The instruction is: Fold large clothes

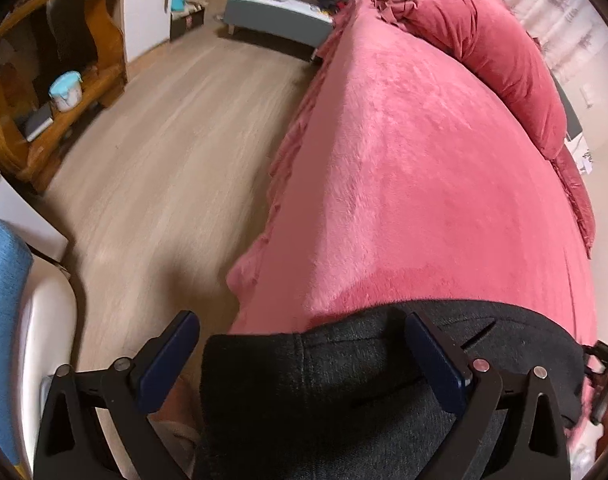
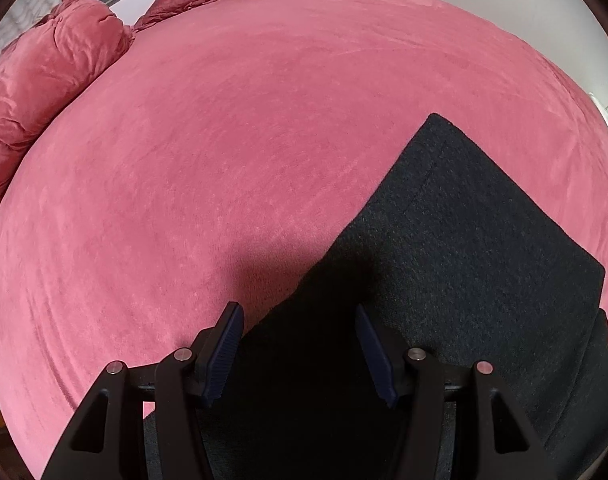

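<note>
A dark charcoal garment (image 1: 344,392) lies on the pink plush bed cover (image 1: 416,184), at the bed's near corner. In the left wrist view my left gripper (image 1: 300,336) is open, its blue-padded fingers (image 1: 172,356) spread above the garment's edge, holding nothing. In the right wrist view the same garment (image 2: 464,248) lies flat with a squared corner pointing away. My right gripper (image 2: 300,328) is open above the garment's near edge, empty. The right gripper also shows at the far right of the left wrist view (image 1: 602,360).
Folded pink bedding (image 1: 488,40) and pillows (image 2: 52,68) lie at the far side of the bed. Wooden floor (image 1: 164,152) runs left of the bed, with a wooden shelf unit (image 1: 56,80), a grey-white cabinet (image 1: 280,0) and a blue-covered chair (image 1: 4,312).
</note>
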`<state>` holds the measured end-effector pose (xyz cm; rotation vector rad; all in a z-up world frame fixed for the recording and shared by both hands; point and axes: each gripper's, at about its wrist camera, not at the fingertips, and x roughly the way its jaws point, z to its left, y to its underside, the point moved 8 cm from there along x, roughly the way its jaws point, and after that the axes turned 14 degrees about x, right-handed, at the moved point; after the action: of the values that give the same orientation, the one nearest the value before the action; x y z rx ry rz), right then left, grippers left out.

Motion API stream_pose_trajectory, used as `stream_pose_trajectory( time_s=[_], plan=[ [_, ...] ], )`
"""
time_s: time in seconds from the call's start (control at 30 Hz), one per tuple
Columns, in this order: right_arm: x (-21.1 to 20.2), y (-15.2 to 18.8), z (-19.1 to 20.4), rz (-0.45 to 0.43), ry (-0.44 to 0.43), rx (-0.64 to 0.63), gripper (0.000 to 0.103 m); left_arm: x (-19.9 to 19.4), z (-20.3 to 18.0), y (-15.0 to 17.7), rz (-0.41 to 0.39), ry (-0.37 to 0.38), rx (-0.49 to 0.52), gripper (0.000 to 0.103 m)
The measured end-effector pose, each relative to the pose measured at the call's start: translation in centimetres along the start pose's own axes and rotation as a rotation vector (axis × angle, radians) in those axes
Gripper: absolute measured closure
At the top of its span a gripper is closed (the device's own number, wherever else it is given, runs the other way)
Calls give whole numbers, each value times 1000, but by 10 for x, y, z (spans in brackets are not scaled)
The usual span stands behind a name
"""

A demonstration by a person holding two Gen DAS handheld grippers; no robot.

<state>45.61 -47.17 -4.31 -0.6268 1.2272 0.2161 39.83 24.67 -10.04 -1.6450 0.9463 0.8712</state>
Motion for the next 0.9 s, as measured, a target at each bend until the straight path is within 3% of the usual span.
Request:
stream_pose_trajectory(
  time_s=[0.1,0.17,0.23,0.27,0.33,0.4,0.5,0.67,0.7,0.73,0.8,0.9],
  plan=[
    [-1,2,-3,7,-7,-4,44,0,-2,2,19,28,-6,5],
    [-2,3,-6,11,-8,-7,46,-2,-2,3,26,26,4,13],
    [-6,6,-10,6,24,-25,63,-5,1,4,29,32,-5,33],
    [-6,6,-11,5,31,-34,67,-8,2,3,20,36,-11,36],
    [-9,7,-11,15,-12,-14,85,-17,0,2,-5,41,-5,44],
    [-13,9,-13,30,-47,10,90,-28,-7,2,-33,17,45,50],
    [-21,9,-23,45,-91,45,92,-48,-19,2,-93,-9,124,59],
    [-43,6,-43,58,-202,146,93,-85,-29,2,-196,9,143,77],
    [-51,5,-46,55,-235,163,93,-94,-29,0,-226,-12,145,99],
    [-58,4,-49,48,-257,170,93,-105,-27,-1,-256,-34,137,103],
    [-79,2,-55,24,-302,182,93,-124,-26,-1,-299,13,114,103],
    [-102,7,-63,23,-371,206,93,-138,-28,6,-310,24,136,103]
  ],
)
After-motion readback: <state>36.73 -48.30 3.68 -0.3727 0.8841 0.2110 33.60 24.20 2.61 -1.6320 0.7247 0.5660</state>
